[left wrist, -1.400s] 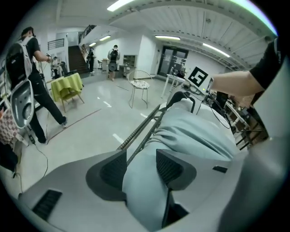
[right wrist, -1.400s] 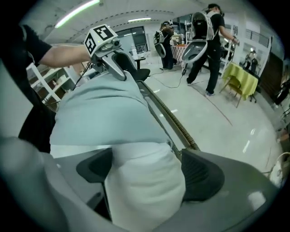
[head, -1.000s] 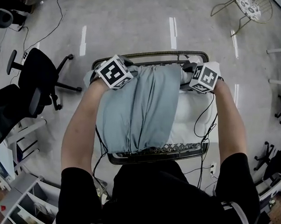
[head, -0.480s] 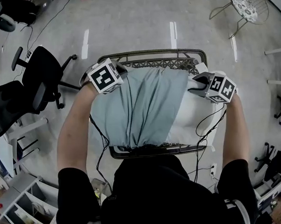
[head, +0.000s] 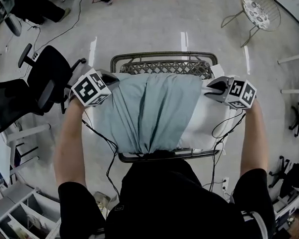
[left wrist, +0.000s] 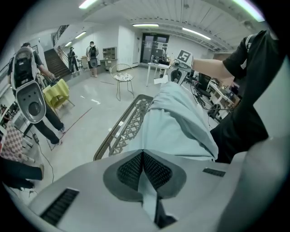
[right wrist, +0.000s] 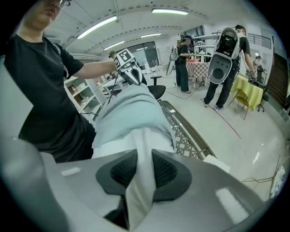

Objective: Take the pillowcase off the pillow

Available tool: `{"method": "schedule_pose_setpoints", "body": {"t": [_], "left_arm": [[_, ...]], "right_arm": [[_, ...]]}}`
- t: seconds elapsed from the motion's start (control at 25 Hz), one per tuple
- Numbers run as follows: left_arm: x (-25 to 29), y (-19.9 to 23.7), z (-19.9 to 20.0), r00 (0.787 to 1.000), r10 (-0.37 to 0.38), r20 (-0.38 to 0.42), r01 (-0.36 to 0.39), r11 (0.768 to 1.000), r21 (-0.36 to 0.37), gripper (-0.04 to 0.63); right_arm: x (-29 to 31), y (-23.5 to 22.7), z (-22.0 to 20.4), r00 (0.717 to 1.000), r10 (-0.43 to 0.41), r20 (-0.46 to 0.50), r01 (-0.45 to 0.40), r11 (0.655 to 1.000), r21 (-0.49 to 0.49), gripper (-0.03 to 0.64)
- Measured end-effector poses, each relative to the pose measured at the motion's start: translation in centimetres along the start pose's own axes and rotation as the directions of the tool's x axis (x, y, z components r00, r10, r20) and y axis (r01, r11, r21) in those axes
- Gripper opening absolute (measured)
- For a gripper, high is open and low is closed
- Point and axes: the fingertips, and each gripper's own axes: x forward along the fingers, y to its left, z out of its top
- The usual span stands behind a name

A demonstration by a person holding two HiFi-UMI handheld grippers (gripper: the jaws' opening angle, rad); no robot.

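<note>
the left gripper [head: 109, 80] is pressed tight on a fold of the pale blue pillowcase [head: 149, 111], which covers the left part of the white pillow [head: 209, 121]. the right gripper [head: 211, 87] has just been closing its jaws and now pinches the pillow's bare white corner. both lie over a metal lattice table [head: 162, 67].

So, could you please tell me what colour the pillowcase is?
The pillowcase is a plain pale blue-grey, which shows best in the head view.

Readable text: none in any view.
Left marker cube [head: 91, 88]: black-and-white square patterns on the faces, no letters or digits.
Right marker cube [head: 241, 93]: same kind of square patterns, no letters or digits.
Print on distant furniture and equipment: too small and blurred to read.
</note>
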Motion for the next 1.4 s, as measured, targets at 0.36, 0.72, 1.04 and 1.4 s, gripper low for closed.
{"method": "schedule_pose_setpoints", "body": {"t": [0.36, 0.72, 1.04, 1.4], "left_arm": [[-3.0, -0.4, -4.5, 0.999, 0.04, 0.003, -0.04, 0.998, -0.046, 0.005], [-2.9, -0.7, -2.8, 0.994, 0.112, 0.002, -0.112, 0.994, 0.008, 0.008], [1.8, -2.6, 6.3, 0.996, -0.018, 0.086, 0.004, 0.986, 0.164, 0.222], [5.6, -3.0, 4.2, 0.991, -0.085, -0.1, 0.107, 0.964, 0.243, 0.009]], "right_arm": [[-0.3, 1.7, 0.8, 0.999, -0.032, 0.002, 0.032, 0.999, -0.027, 0.078], [0.3, 2.4, 1.7, 0.998, -0.064, -0.003, 0.063, 0.996, -0.068, 0.077], [0.6, 2.5, 2.2, 0.998, -0.04, 0.054, 0.045, 0.995, -0.091, 0.071], [0.9, 1.7, 1.2, 0.997, -0.034, 0.065, 0.038, 0.997, -0.073, 0.066]]}}
